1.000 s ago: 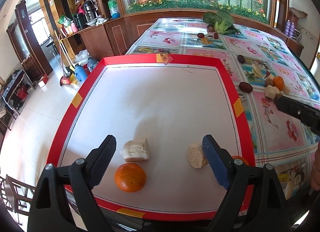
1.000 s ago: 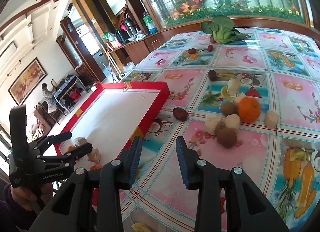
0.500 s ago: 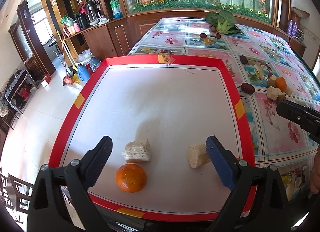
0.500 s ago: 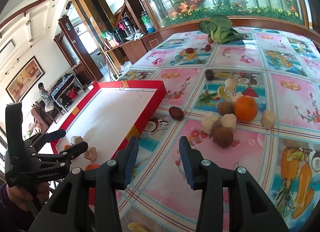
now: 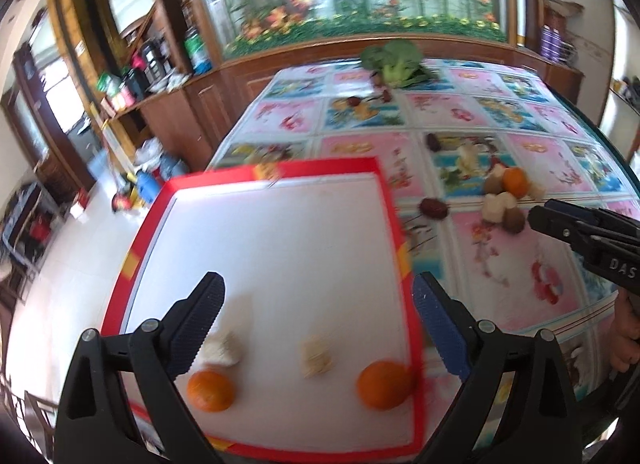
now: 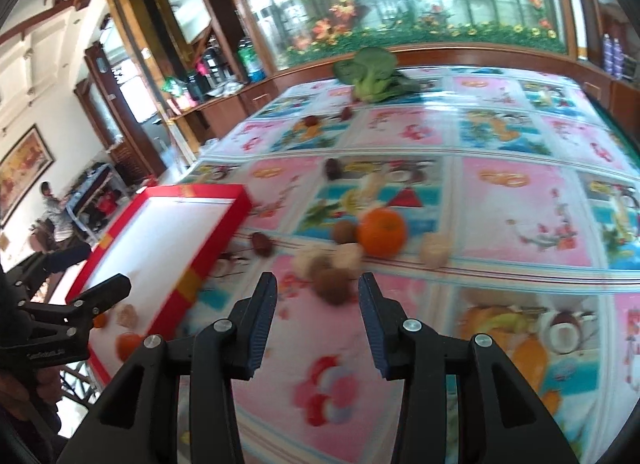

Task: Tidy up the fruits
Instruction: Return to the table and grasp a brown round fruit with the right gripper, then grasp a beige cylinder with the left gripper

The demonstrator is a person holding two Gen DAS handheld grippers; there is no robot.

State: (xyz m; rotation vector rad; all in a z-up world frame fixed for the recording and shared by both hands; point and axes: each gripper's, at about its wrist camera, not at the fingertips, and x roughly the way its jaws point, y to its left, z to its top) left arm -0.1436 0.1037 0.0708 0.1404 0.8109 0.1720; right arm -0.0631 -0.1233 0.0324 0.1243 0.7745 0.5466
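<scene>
Here, with both the right gripper point(image 6: 317, 324) and left gripper point(image 5: 316, 328) open and empty, closing on the tightly clustered round brown fruit point(image 6: 330, 285) risks scattering neighbouring pale chunks point(image 6: 349, 258) across the glossy fruit-print tablecloth point(image 6: 520, 200).

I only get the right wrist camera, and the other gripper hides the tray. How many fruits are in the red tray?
Observer: Four. A left orange, a right orange, a left pale chunk and a right pale chunk lie near the front edge of the red tray.
Operator: Is the left gripper holding one?
Observer: No. The left gripper is open above them, with nothing pinched between its fingers.
Operator: Where exactly is the right orange?
Observer: In the tray's near right corner, close against the red rim.
</scene>
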